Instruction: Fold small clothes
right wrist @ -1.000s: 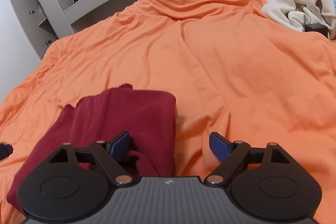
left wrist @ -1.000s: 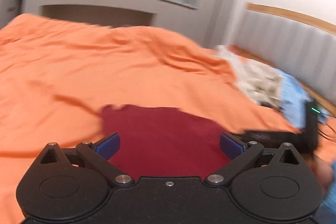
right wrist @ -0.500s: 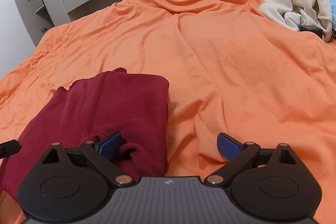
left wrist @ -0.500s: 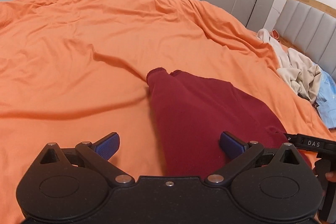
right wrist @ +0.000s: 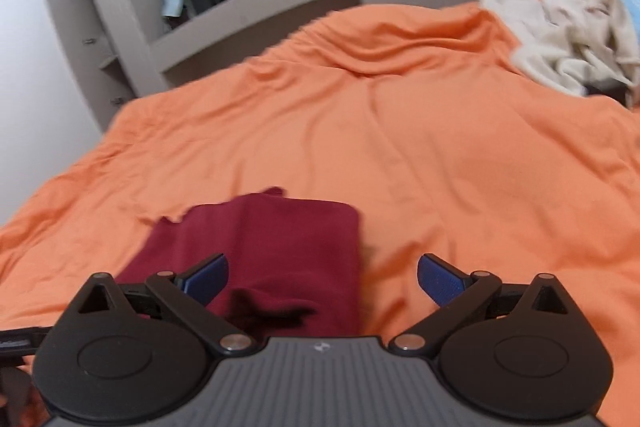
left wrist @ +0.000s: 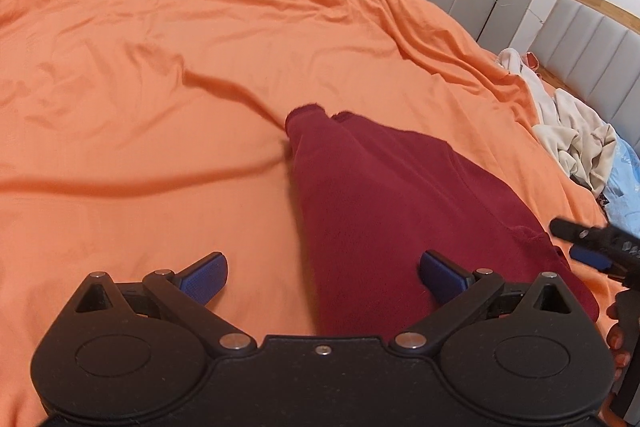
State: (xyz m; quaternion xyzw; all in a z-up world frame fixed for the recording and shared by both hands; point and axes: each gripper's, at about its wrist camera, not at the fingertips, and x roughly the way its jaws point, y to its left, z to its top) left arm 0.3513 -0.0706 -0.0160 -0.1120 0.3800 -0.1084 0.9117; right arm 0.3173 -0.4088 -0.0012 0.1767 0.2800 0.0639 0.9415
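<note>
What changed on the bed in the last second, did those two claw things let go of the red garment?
The right gripper has let go: its jaws, already wide a second ago, are still opening and it has backed off the dark red garment. The left gripper, open throughout, swung from over the garment's middle to its left edge. The folded garment, the orange sheet and the cream clothes pile stayed put.

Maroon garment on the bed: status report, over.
Both hand-held grippers open: left, right opening. Maroon garment folded on orange sheet, unheld. Nothing in the way.
</note>
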